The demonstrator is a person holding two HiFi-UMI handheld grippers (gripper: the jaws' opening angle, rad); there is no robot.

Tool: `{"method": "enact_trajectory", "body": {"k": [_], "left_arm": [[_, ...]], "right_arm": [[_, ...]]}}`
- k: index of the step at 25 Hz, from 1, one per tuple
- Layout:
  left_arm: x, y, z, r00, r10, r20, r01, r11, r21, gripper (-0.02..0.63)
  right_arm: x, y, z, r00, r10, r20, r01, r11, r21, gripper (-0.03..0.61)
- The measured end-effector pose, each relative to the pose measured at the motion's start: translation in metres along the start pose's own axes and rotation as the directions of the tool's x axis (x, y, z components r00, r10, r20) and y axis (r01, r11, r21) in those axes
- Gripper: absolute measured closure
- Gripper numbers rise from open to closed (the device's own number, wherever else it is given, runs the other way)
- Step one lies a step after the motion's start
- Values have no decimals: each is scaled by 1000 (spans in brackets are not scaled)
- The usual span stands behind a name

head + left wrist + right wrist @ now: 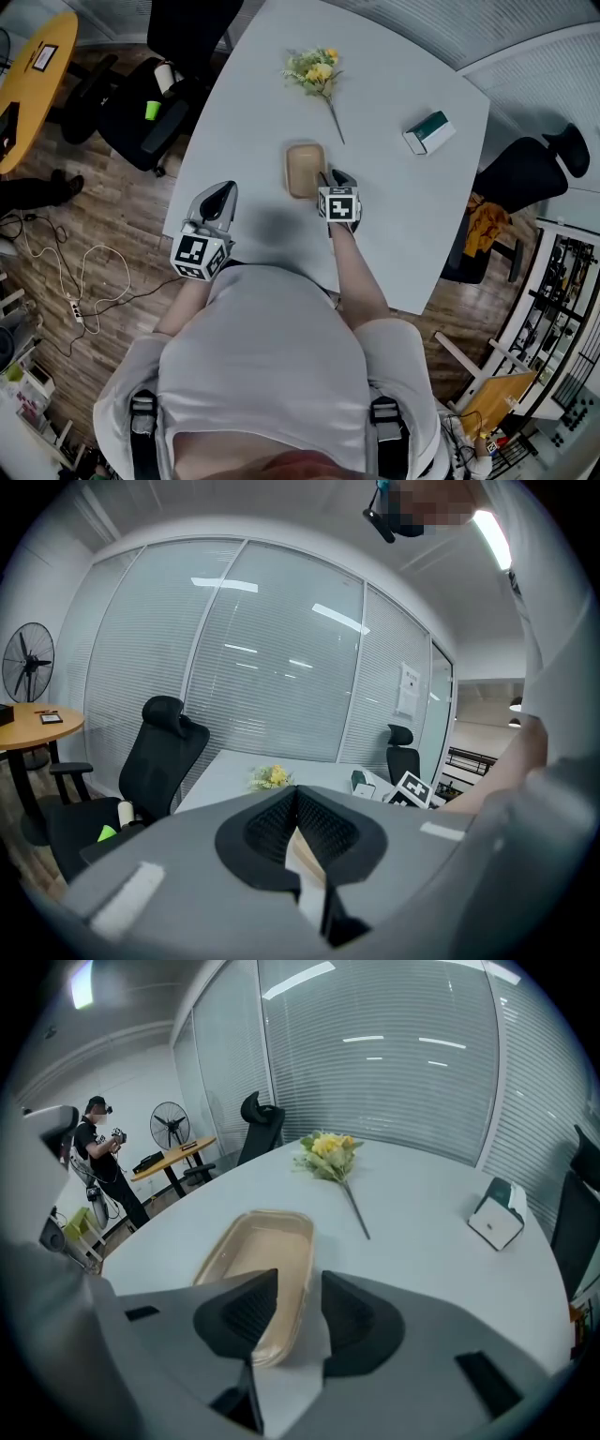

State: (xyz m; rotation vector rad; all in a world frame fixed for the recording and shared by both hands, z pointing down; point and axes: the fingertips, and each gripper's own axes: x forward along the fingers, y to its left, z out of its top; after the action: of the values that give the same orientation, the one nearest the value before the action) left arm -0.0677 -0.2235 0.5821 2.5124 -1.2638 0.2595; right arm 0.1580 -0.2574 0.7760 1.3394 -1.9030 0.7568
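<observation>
The right gripper (298, 1283) has its jaws partly apart, astride the near right rim of the shallow tan rectangular tray with rounded corners (248, 1251). One jaw is above the tray's inside and the other is outside its wall. It grips nothing yet. The main risk I see is a shallow bite. If the jaws close on only this thin corner lip, the light tray could tilt, flex or slip out on lifting. It could also skid forward across the white round table (422, 1269) if a jaw pushes the wall before both pads meet. The left gripper (295, 789) has its jaws pressed together on nothing. It hangs well to the left of the tray, at the table's edge, so it offers no support.

The tray looks empty, with a bare tan floor. Beyond the right gripper's jaws, past the tray's far end, lies a small bunch of yellow flowers on a long stem (328, 1152), close enough to be nudged by a sliding tray. Far to the right stands a small green-and-white box (497, 1213), closed, its contents unseen.
</observation>
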Motion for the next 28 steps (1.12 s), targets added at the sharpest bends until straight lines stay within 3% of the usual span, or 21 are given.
{"method": "enact_trajectory", "body": {"k": [28], "left_arm": [[3, 2, -6, 1000, 5, -13, -5, 1000, -30, 603]], "right_arm": [[8, 0, -8, 998, 60, -5, -60, 997, 55, 454]]}}
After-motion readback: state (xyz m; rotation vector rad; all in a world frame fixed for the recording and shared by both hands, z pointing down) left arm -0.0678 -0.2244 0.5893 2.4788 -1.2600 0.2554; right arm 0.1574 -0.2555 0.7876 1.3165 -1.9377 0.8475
